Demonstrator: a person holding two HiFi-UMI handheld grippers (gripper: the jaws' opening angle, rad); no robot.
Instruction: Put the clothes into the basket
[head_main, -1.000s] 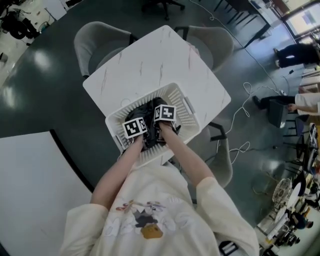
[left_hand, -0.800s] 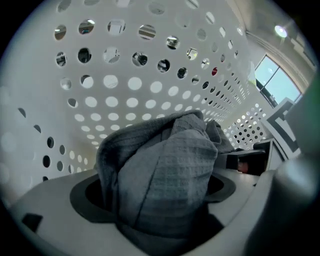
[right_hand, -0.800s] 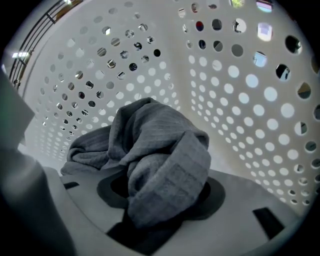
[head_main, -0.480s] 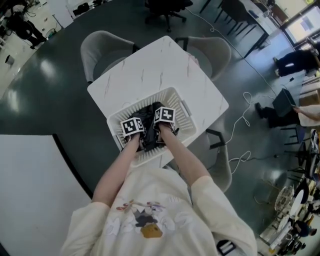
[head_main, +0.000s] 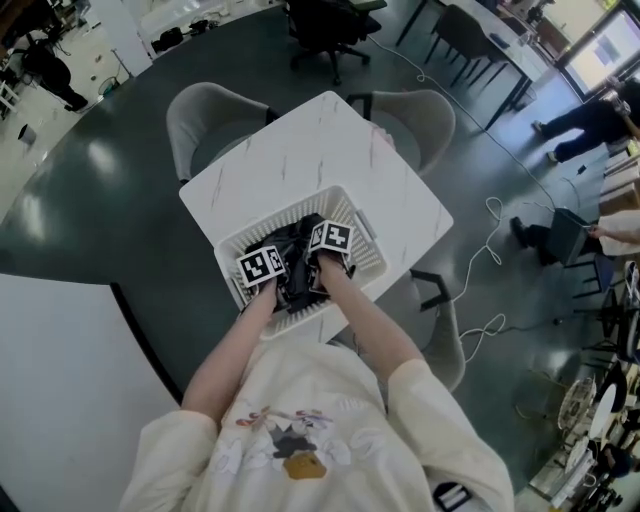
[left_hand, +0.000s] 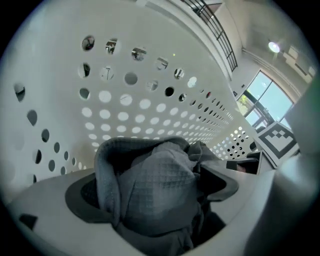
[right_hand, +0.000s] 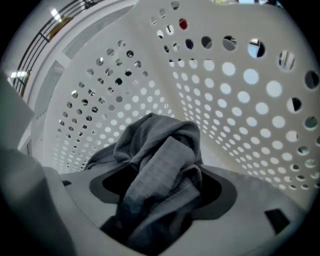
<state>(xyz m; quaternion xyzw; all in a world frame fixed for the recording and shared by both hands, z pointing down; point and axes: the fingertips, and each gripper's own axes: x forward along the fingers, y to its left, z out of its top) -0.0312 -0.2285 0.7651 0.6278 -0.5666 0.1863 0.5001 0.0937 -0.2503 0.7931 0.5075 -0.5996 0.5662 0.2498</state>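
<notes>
Release into basket (head_main: 358, 246)
Left gripper (left_hand: 152, 192), right gripper (right_hand: 159, 197) just opening wide; grey garment (right_hand: 160, 150) slack between jaws, deposit nearly done.

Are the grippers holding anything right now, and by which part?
Nothing is gripped. The left gripper and right gripper have just been opening; the grey garment lies loose between their jaws.

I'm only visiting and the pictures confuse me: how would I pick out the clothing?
Find the white marbled table on the dark floor; at its near edge stands a white basket with hole-dotted walls. The clothing is the crumpled dark grey cloth inside, the only soft, dark thing against that white.
</notes>
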